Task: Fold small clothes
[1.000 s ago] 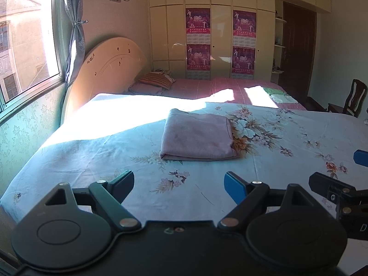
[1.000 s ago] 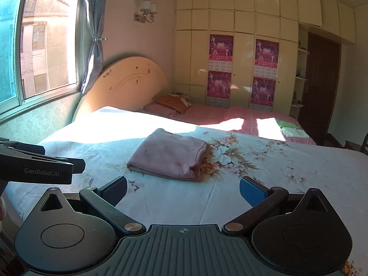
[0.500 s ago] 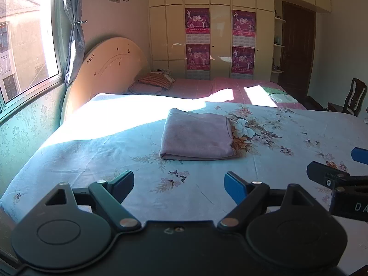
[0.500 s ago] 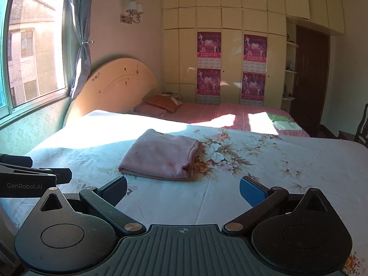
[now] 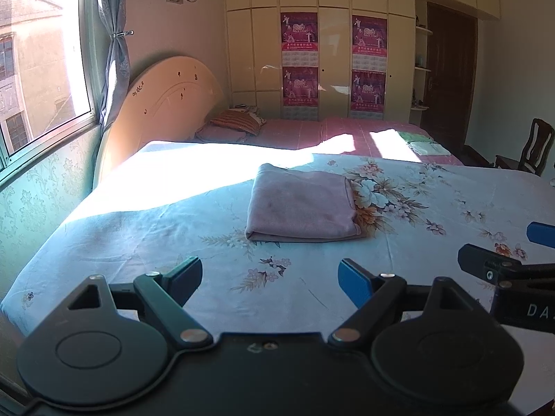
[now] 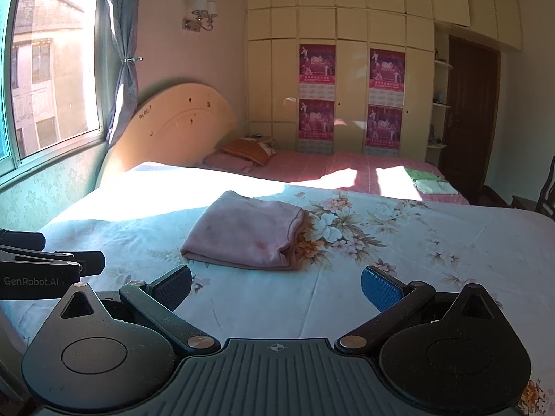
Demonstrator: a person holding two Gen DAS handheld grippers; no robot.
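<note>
A pink cloth (image 5: pixel 301 204) lies folded into a flat rectangle on the floral bedsheet (image 5: pixel 145 228); it also shows in the right wrist view (image 6: pixel 246 232). My left gripper (image 5: pixel 270 279) is open and empty, held above the sheet short of the cloth. My right gripper (image 6: pixel 276 284) is open and empty, also short of the cloth. The right gripper shows at the right edge of the left wrist view (image 5: pixel 513 253), and the left gripper shows at the left edge of the right wrist view (image 6: pixel 52 263).
A second bed with a pink cover (image 5: pixel 333 135) stands behind, with pillows (image 5: pixel 236 121) and green folded cloths (image 5: pixel 423 145). A headboard (image 5: pixel 163 104) and window (image 5: pixel 34 62) are at left. A wardrobe (image 5: pixel 333 52), door (image 5: pixel 447 76) and chair (image 5: pixel 530 145) stand at the back right.
The right gripper has shifted slightly, so the cloth moved left then back right in its view. The left gripper has barely moved. Both stay open and empty.
</note>
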